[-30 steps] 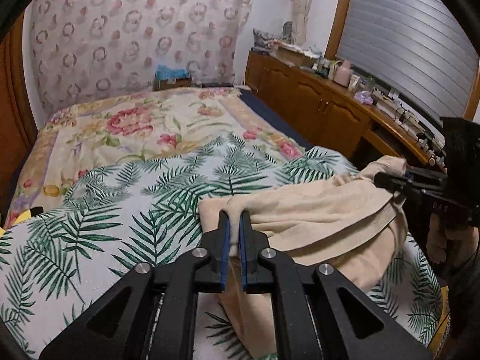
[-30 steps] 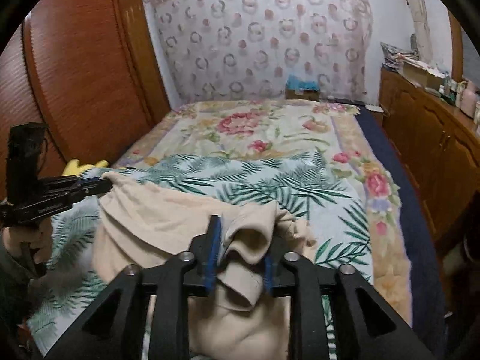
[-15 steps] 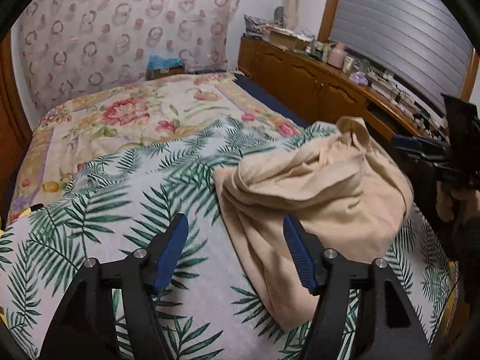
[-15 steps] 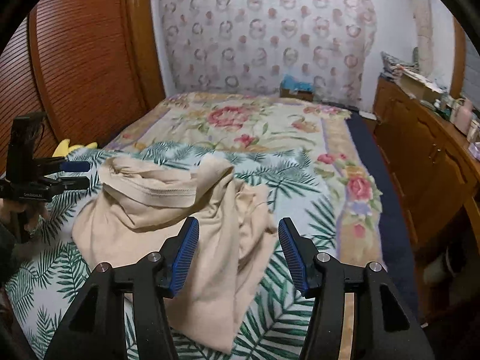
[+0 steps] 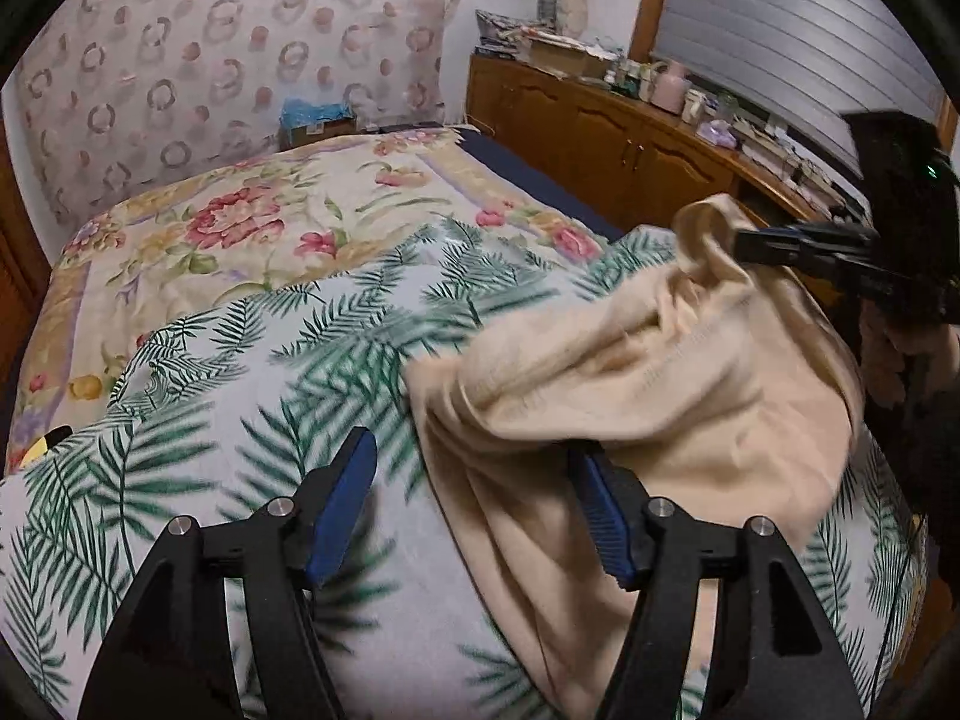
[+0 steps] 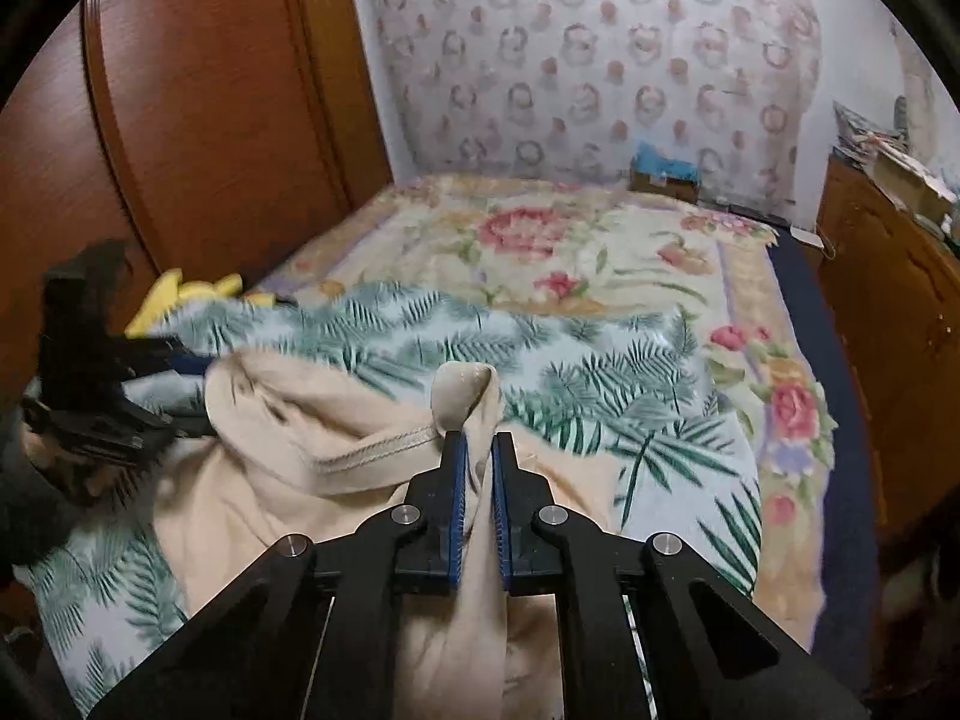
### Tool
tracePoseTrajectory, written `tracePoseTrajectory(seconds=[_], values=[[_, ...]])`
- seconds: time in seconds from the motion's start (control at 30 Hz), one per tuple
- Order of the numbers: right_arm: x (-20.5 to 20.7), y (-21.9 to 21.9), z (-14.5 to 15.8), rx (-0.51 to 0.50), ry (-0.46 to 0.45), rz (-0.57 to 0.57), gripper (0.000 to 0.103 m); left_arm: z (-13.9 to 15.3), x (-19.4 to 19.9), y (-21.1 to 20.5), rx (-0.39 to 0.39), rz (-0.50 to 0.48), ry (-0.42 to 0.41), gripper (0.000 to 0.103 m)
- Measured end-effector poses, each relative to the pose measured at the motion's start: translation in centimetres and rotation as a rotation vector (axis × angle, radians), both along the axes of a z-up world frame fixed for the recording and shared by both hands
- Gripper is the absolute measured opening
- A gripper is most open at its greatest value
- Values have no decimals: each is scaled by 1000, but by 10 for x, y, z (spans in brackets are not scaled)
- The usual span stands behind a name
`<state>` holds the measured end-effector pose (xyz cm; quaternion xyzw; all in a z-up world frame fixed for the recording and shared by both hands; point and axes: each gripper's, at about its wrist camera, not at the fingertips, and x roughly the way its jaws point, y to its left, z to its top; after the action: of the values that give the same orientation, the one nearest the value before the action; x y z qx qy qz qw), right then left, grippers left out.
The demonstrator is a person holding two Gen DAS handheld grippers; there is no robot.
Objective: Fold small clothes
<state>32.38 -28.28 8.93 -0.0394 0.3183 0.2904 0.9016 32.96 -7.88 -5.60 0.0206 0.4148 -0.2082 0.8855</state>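
Note:
A beige garment lies crumpled on the palm-leaf sheet of the bed. In the left wrist view my left gripper is open, its right finger under the garment's near edge. My right gripper shows there at the right, pinching the garment's top fold. In the right wrist view my right gripper is shut on a fold of the beige garment, with a loop of cloth standing above the fingertips. My left gripper shows at the left, at the garment's far edge.
A floral bedspread covers the far bed. A wooden cabinet with clutter runs along the right. A wooden wardrobe stands at the left, with a yellow item beside it. A cardboard box sits at the bed's head.
Both grippers let go of the garment a moment ago. My right gripper has since shut on a fold again and lifted it. My left gripper stays open and has moved in to the garment's edge.

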Motion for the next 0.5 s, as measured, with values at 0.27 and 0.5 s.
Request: tracePoseTrajectory(seconds=[0.27,0.5], values=[[1,-24,-5,-122,8,-288,16,7,18,26,47,186,-68,67],[-39,-23,13,-72,-11,-261,50,12,-2,31,1,141,-56,67]])
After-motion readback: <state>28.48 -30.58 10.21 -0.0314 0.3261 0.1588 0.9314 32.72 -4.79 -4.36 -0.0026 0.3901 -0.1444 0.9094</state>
